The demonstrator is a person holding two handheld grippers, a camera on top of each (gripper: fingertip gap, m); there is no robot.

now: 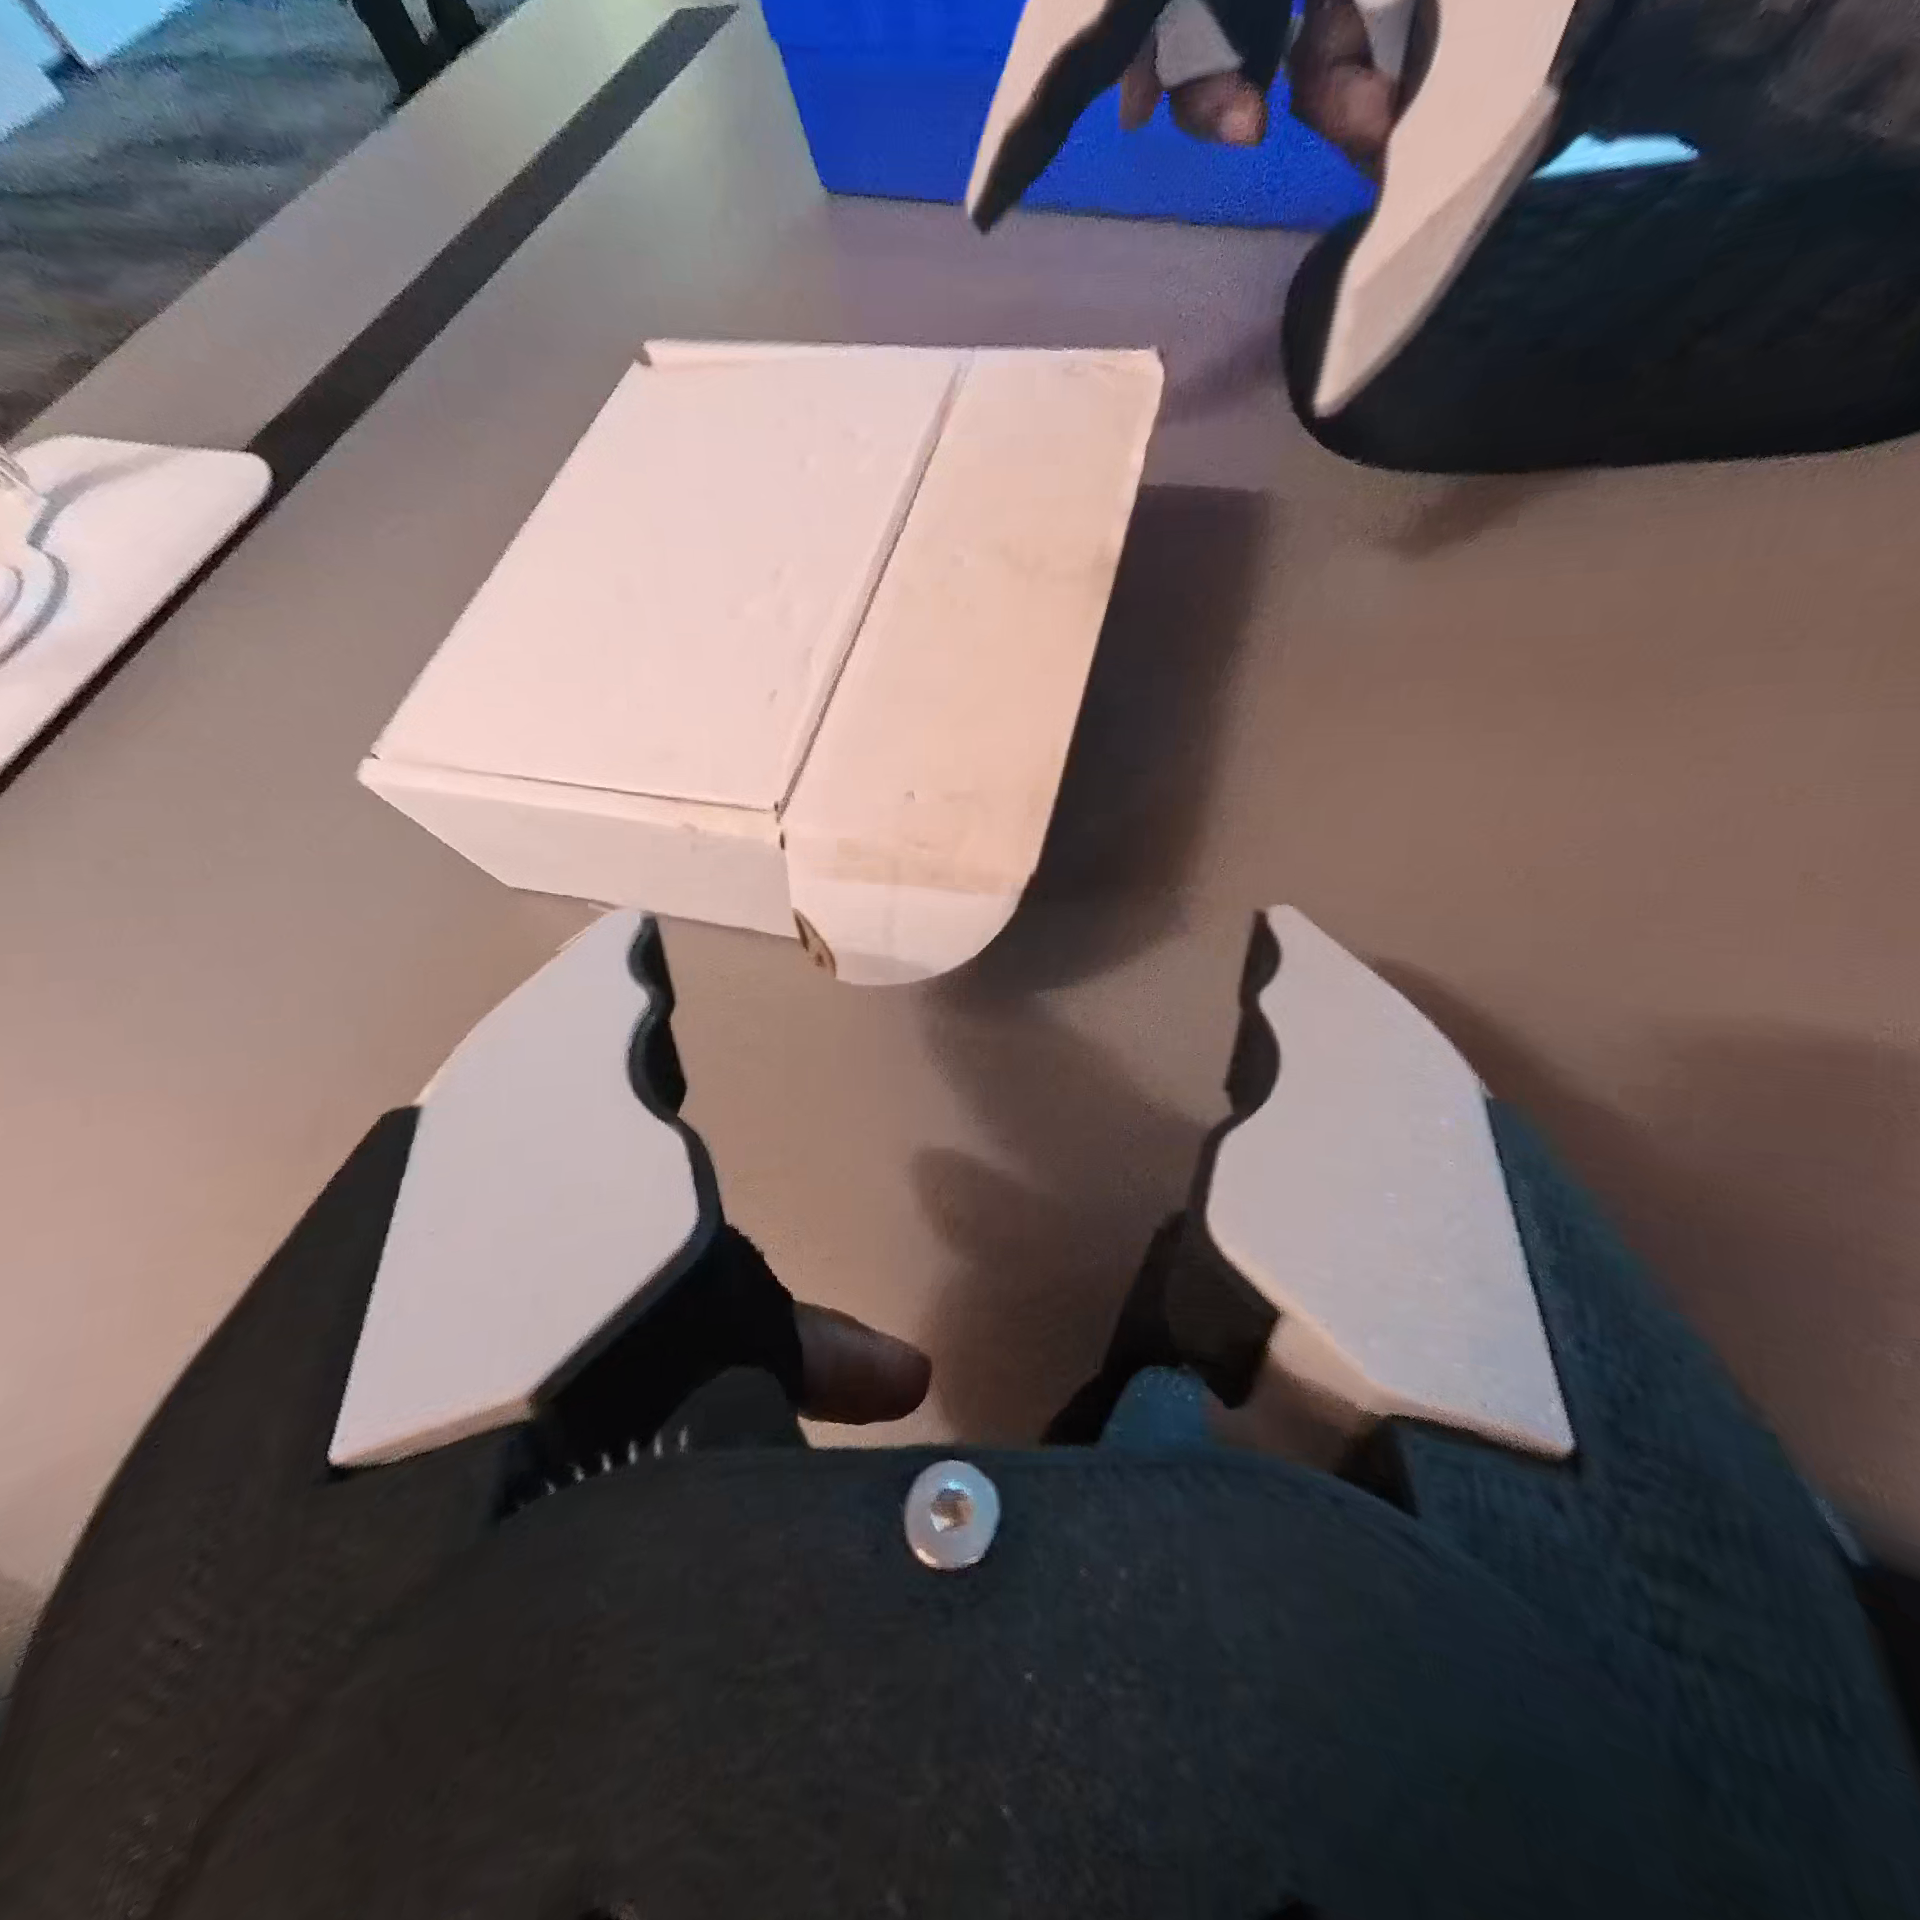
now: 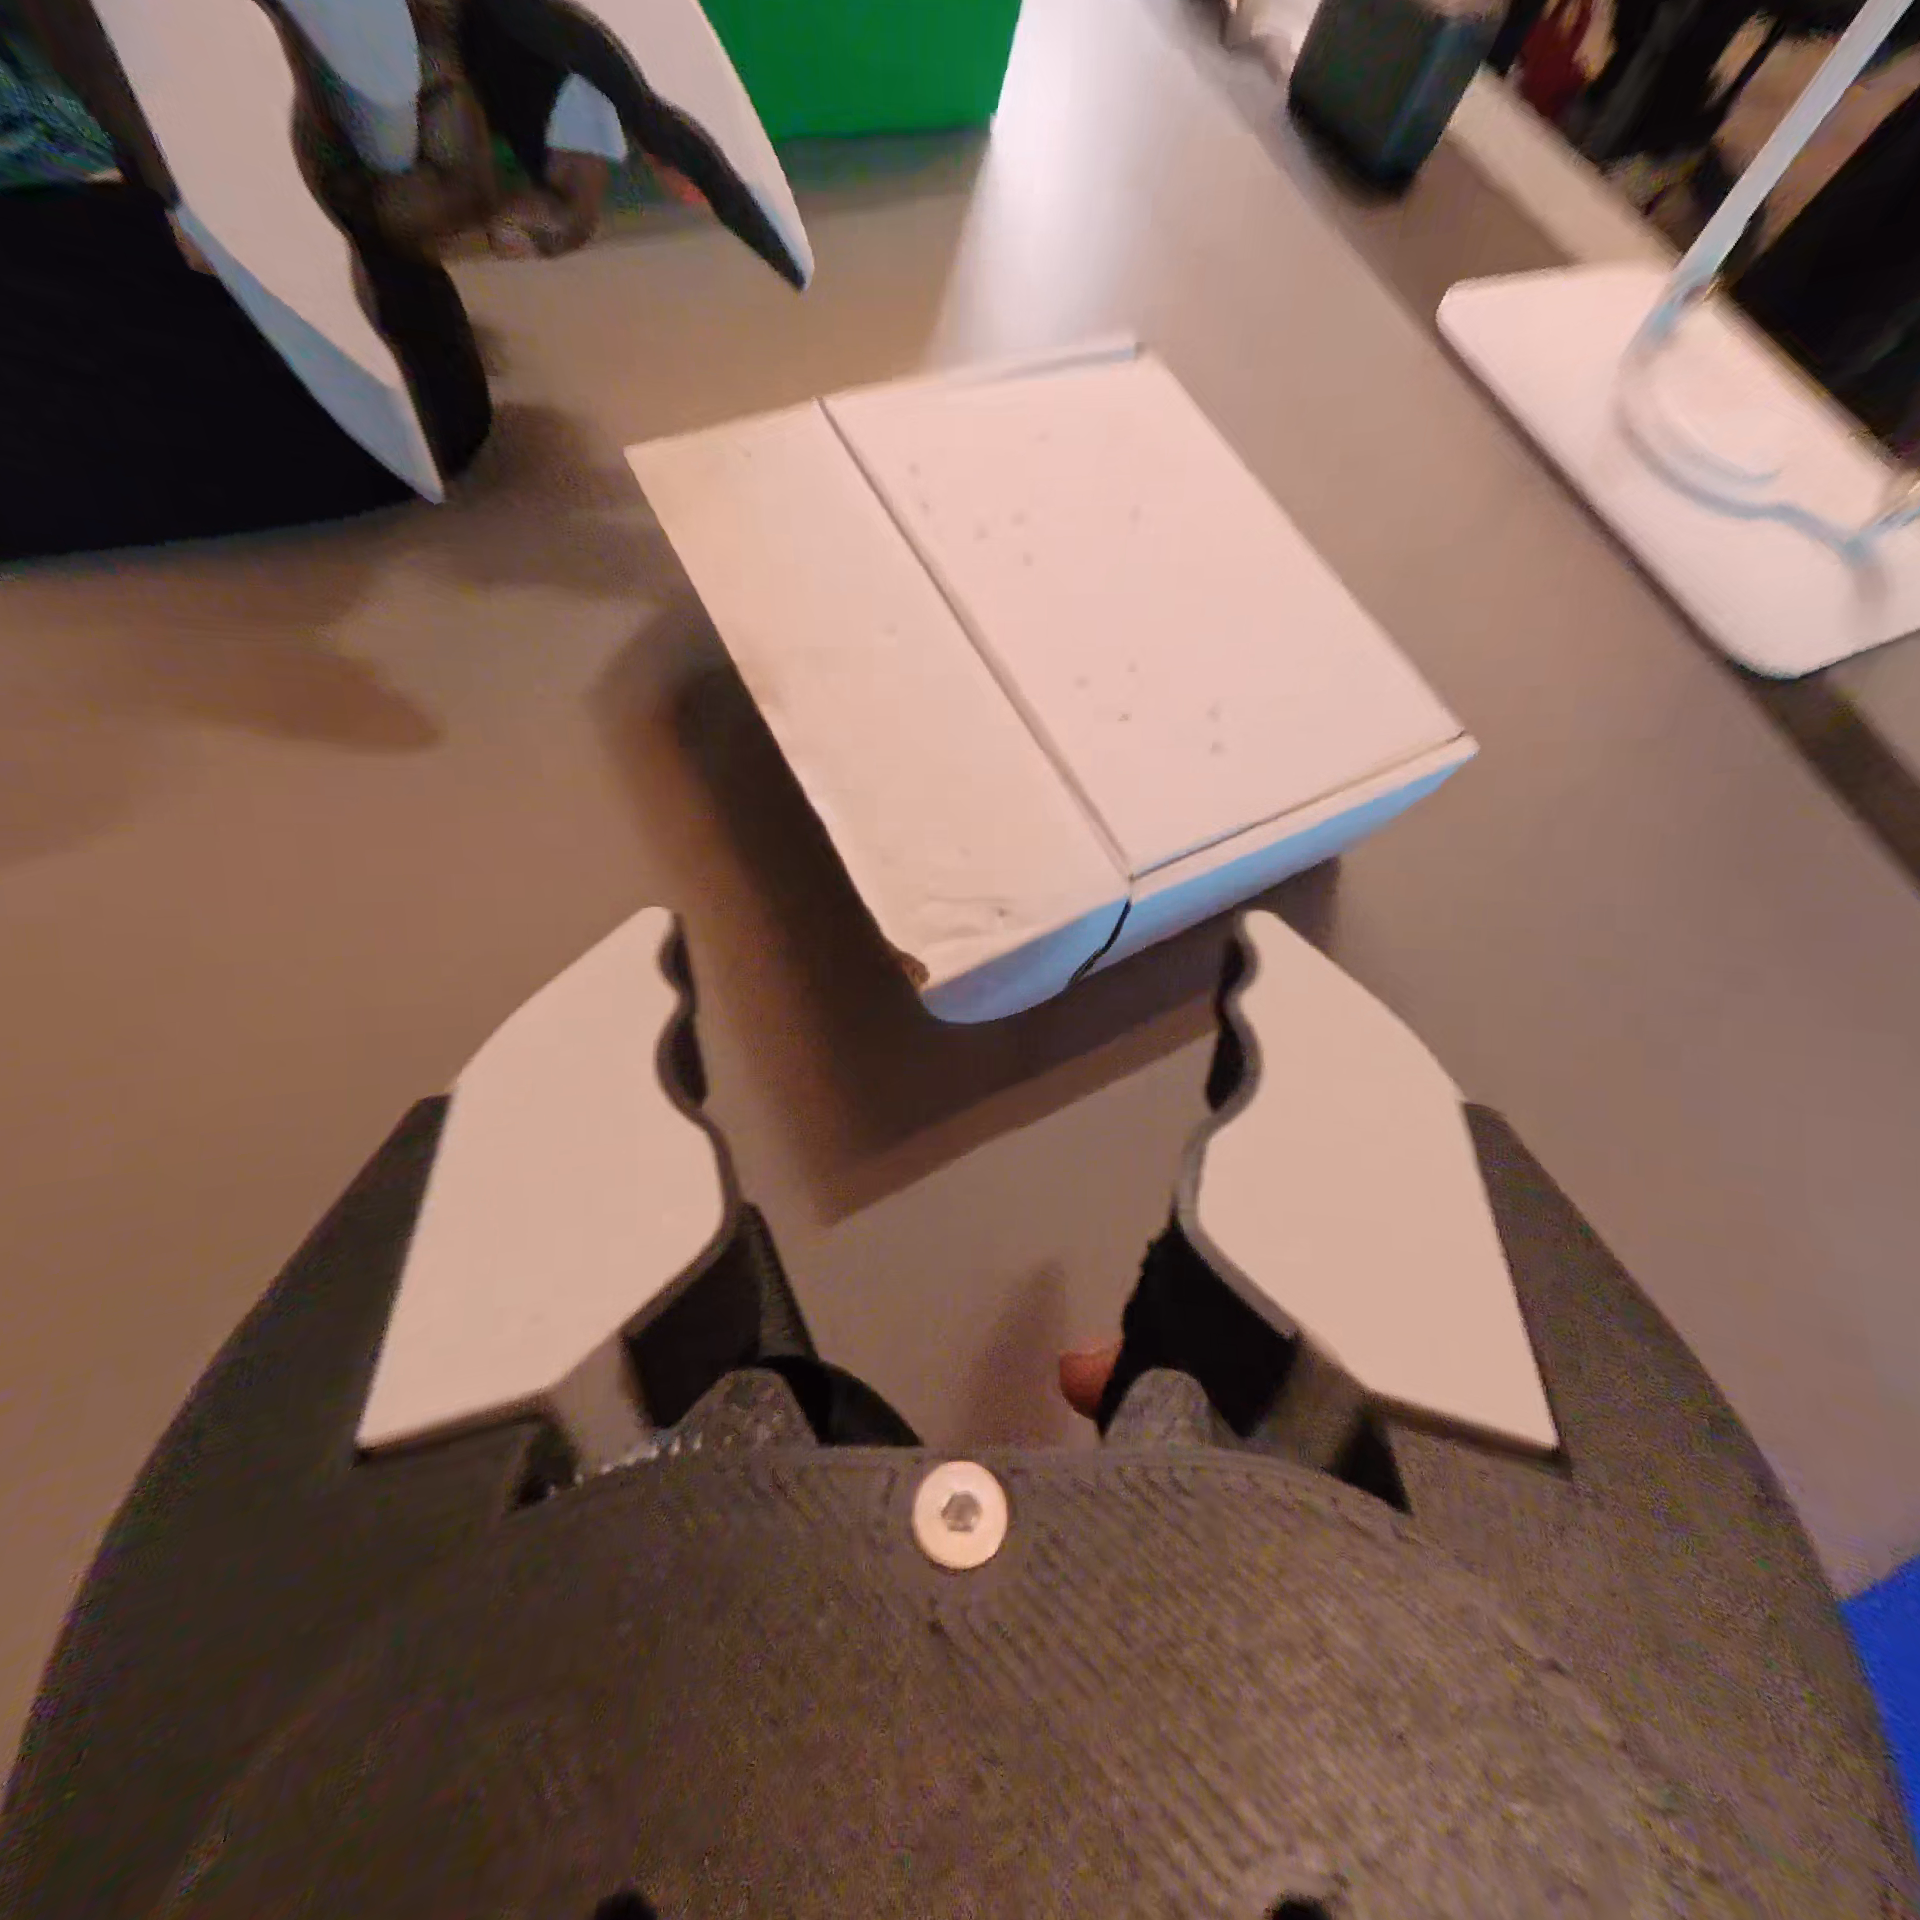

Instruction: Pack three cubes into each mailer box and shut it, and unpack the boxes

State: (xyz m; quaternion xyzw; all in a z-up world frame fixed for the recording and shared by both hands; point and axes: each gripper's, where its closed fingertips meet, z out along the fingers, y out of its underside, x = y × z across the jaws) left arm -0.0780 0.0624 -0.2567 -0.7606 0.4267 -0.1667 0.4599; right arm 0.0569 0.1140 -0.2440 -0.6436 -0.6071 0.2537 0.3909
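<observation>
White corrugated card makes up the mailer box (image 1: 790, 644), which is seen in the left wrist view lying shut on the grey-brown table (image 1: 1455, 831), just ahead of the left gripper (image 1: 951, 925). That gripper's jaws are spread wide and nothing is held between them; its left fingertip (image 1: 623, 935) is placed just beside the box's near edge, though contact cannot be judged. A rounded flap at the box's near corner is seen directly ahead of the gap between the jaws. Beyond the box and to the right, the right gripper (image 1: 1153, 301) is held above the table, also spread apart and empty. A blue bin (image 1: 894, 114) is seen at the far side, and a white monitor base (image 1: 104, 561) lies well off to the left.

From the right wrist view, the same mailer box (image 2: 1039, 665) is seen closed, just ahead of the right gripper (image 2: 956, 925), whose jaws are parted with nothing between them. The box's rounded near corner is placed just in front of the gap, slightly toward the right fingertip (image 2: 1257, 945); touching cannot be confirmed. Past the box and to the left, the left gripper (image 2: 613, 384) is seen spread and empty. A green bin (image 2: 862, 62) is seen beyond it, a white monitor base (image 2: 1662, 468) lies to the right, and a dark container (image 2: 1382, 83) is set farther back on the table (image 2: 260, 831).
</observation>
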